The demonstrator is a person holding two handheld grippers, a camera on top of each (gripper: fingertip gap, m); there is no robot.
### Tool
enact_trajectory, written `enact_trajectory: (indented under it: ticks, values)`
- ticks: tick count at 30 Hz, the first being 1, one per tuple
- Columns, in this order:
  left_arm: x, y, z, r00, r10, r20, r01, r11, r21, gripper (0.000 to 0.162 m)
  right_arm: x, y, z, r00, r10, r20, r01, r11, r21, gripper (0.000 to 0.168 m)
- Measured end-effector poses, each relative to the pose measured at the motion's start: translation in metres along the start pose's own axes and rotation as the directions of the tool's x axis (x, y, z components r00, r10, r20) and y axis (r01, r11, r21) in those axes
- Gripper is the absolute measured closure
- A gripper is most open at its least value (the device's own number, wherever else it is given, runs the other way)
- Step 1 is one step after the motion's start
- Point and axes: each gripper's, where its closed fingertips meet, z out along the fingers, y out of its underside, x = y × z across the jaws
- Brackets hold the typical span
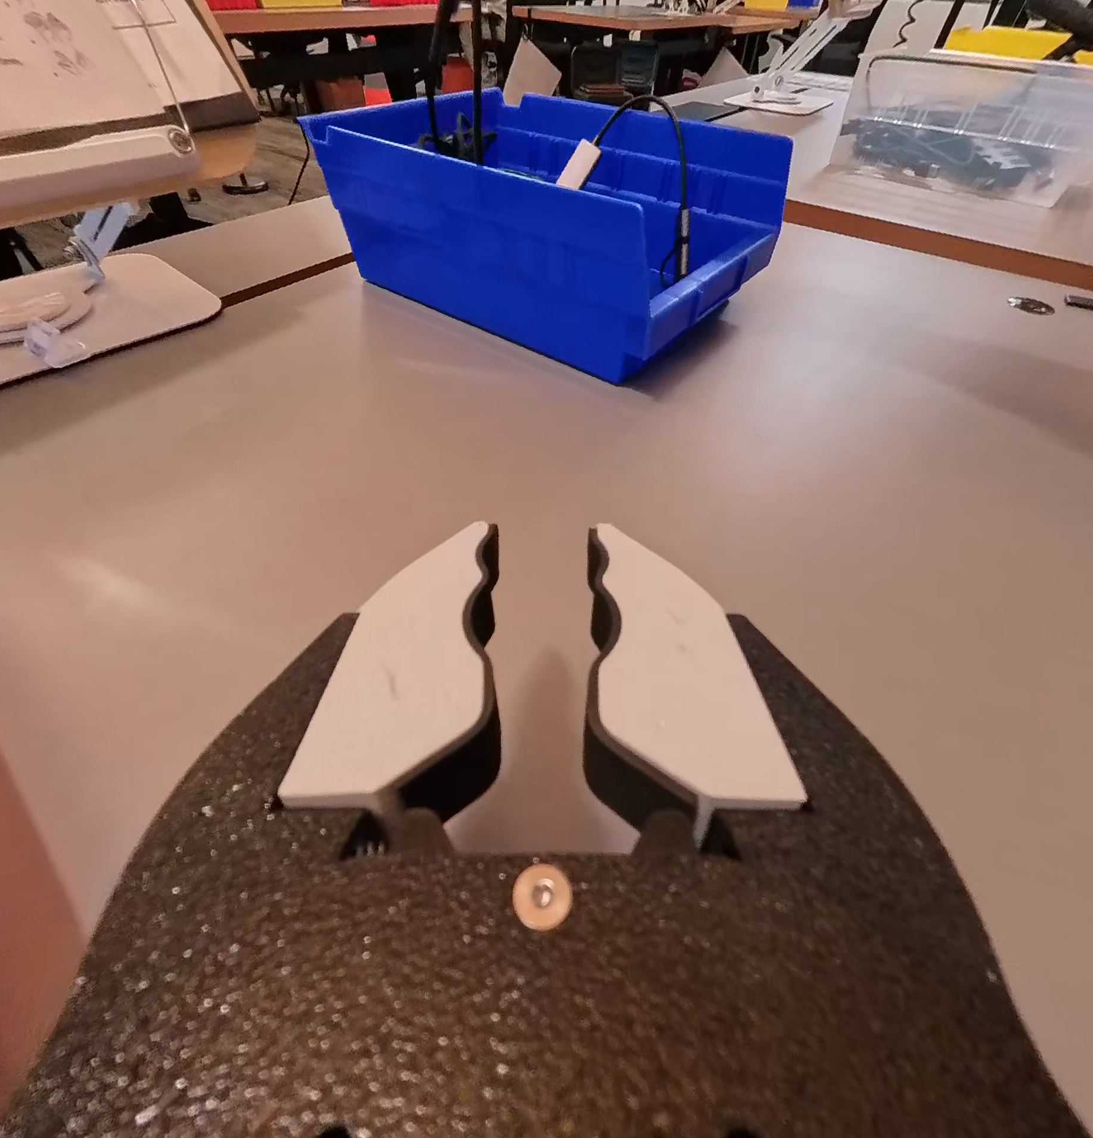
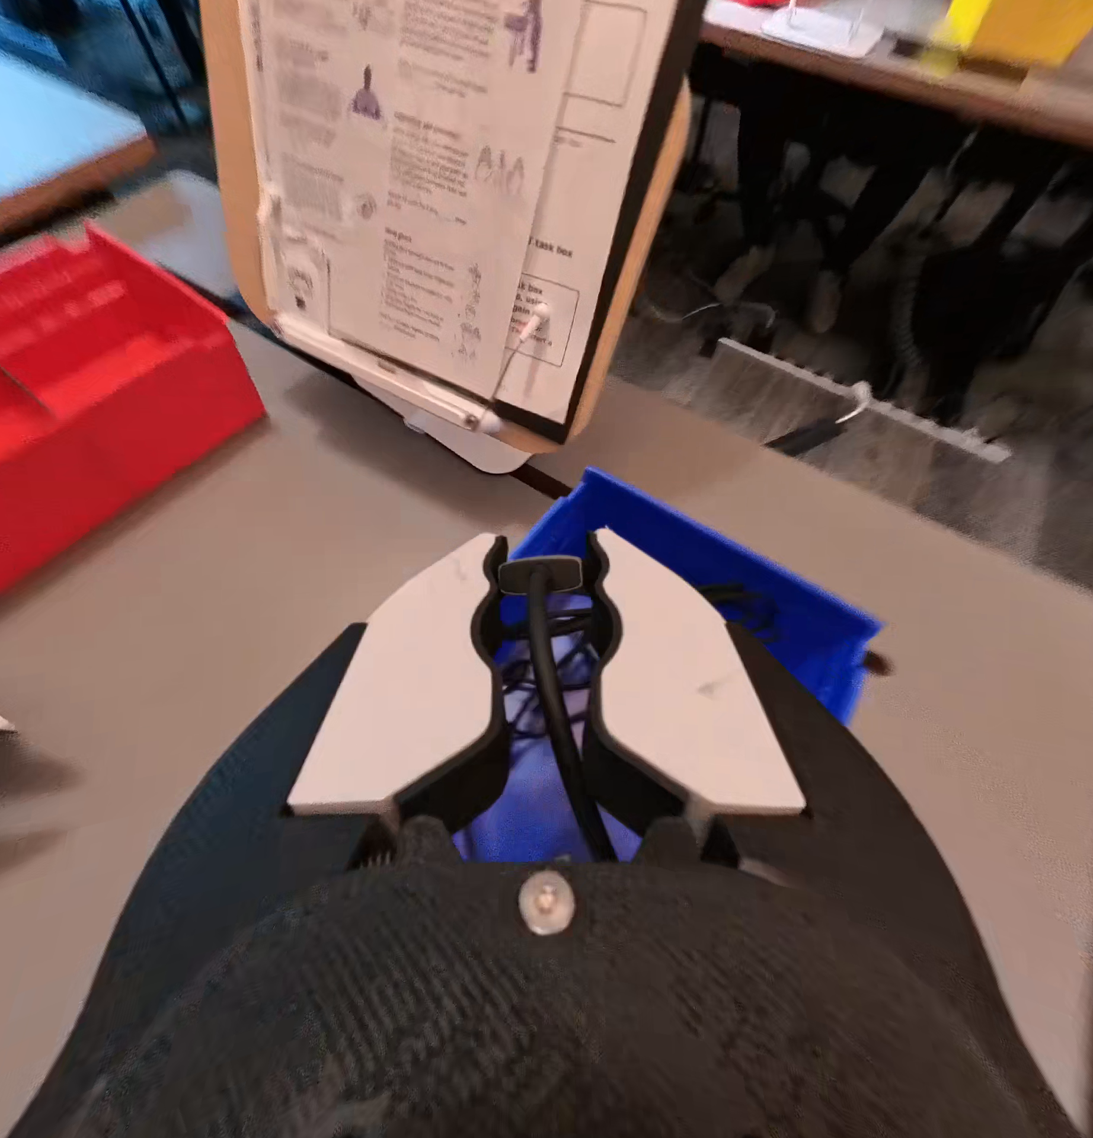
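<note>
A blue plastic bin [image 1: 507, 246] stands on the grey table [image 1: 285, 492], holding black cables and a short cable with a white adapter [image 1: 578, 163]. My left gripper [image 1: 543, 536] is open and empty, low over the table, well short of the bin. My right gripper [image 2: 541, 554] is shut on a black cable's plug [image 2: 539, 574] above the blue bin [image 2: 747, 579]; the cable [image 2: 559, 726] hangs down between the fingers into the bin, where more black cables lie.
A tilted document stand with printed sheets [image 2: 421, 203] stands behind the bin; its base shows at the left [image 1: 100, 308]. A red bin [image 2: 88, 394] sits to the left. A clear plastic box [image 1: 975, 123] stands at the far right. Other tables stand behind. The tips of one gripper are about 35 cm away from the tips of the other.
</note>
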Motion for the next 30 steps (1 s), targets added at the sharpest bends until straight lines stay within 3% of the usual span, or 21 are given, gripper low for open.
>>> enact_trajectory:
  ticks: [3,10,13,17,19,25,30]
  values:
    - [-0.002,-0.003,-0.003,1.000,-0.026,-0.006,0.026,0.999,0.024,0.135,0.010,0.013,0.002,0.967,0.239,0.093,-0.245,0.968,0.060,0.143]
    - [-0.004,-0.003,-0.003,0.997,-0.070,-0.034,0.071,0.997,0.027,0.136,0.032,0.049,-0.002,0.851,0.473,0.228,-0.514,0.839,0.179,0.143]
    - [-0.002,-0.003,-0.003,0.997,-0.061,-0.037,0.062,0.998,0.022,0.136,0.027,0.074,0.003,0.885,0.418,0.206,-0.450,0.881,0.146,0.139]
    - [-0.001,-0.003,-0.003,0.998,-0.053,-0.039,0.053,0.998,0.024,0.136,0.043,0.135,0.001,0.978,0.186,-0.095,-0.198,0.971,-0.137,0.124]
    - [-0.001,-0.003,-0.003,0.998,-0.048,-0.038,0.049,0.999,0.022,0.136,0.043,0.142,-0.009,0.983,0.129,-0.131,-0.151,0.973,-0.173,0.117]
    - [0.004,0.000,0.000,0.999,-0.004,-0.036,0.004,1.000,-0.003,0.136,0.017,0.155,-0.042,0.997,0.078,-0.023,-0.081,0.979,-0.184,0.093]
    - [0.003,0.002,0.003,0.999,0.026,0.018,-0.026,0.999,-0.024,0.132,0.006,0.161,-0.094,0.984,0.088,-0.155,-0.087,0.996,0.009,0.090]
